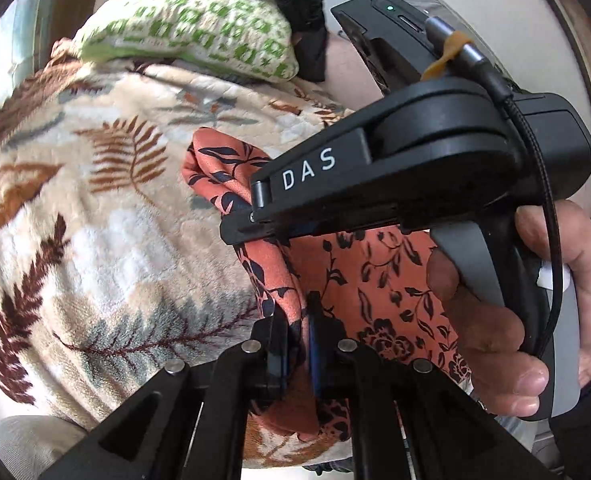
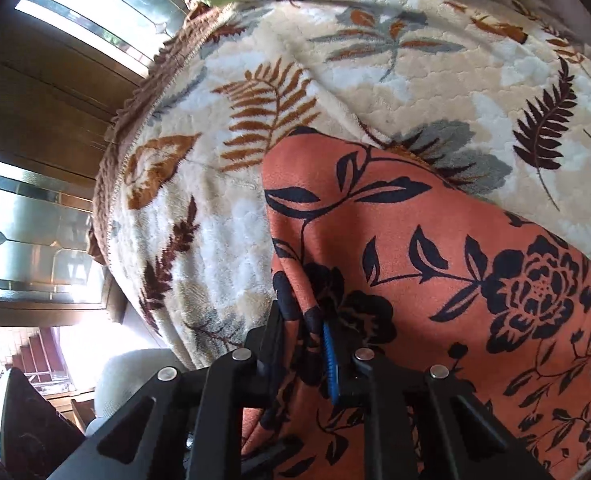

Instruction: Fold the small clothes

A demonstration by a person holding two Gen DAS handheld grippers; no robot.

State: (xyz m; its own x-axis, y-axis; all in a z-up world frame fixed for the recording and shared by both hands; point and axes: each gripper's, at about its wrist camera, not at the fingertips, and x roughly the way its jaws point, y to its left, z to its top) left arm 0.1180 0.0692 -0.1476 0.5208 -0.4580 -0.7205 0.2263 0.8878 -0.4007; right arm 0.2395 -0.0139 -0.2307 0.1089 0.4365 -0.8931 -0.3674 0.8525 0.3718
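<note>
An orange garment with dark flower print [image 1: 379, 280] lies on a cream leaf-pattern blanket [image 1: 107, 216]. My left gripper [image 1: 298, 344] is shut on a fold of the garment at its near edge. In the left wrist view the right gripper [image 1: 243, 204] comes in from the right, held by a hand, its tip on the garment's far bunched end. In the right wrist view my right gripper [image 2: 307, 340] is shut on the garment's [image 2: 435, 264] left edge, with cloth between the jaws.
A green-and-white patterned pillow [image 1: 191, 28] and a black cloth [image 1: 291, 4] lie at the bed's far end. The blanket [image 2: 375, 64] covers the bed. Wooden-framed glass windows [image 2: 35, 216] stand to the left, with a pale chair [image 2: 131, 376] below.
</note>
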